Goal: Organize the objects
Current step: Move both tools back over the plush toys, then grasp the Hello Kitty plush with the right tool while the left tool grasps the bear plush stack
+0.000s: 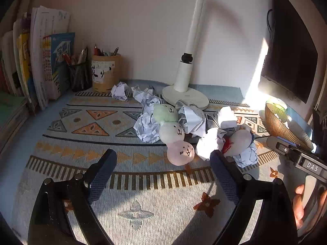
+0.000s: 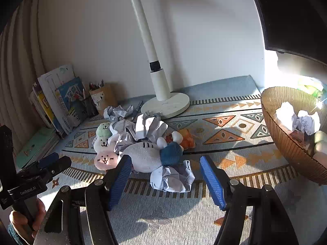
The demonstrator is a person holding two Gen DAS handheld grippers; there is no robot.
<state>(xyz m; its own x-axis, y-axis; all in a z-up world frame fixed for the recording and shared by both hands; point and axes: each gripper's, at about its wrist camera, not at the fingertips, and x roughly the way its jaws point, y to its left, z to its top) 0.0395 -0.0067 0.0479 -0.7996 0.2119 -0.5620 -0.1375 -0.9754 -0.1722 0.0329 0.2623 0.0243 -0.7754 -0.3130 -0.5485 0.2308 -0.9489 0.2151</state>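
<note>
Both claws stand open and empty over bare patterned mat (image 1: 130, 185): left claw (image 1: 163, 173), right claw (image 2: 165, 181). Crumpled paper (image 2: 173, 178) and plush toys (image 2: 143, 157) lie mid-worktop. Amber bowl (image 2: 286, 143) at the right edge holds paper balls

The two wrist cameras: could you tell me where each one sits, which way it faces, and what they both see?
Left wrist: on the left gripper, looking forward and down over the patterned mat at the three-ball plush; the right gripper and a hand show at right.
Right wrist: on the right gripper, facing a crumpled paper ball and white plush; the left gripper shows at left.
Shared: lamp, brown bowl, plush, papers.
</note>
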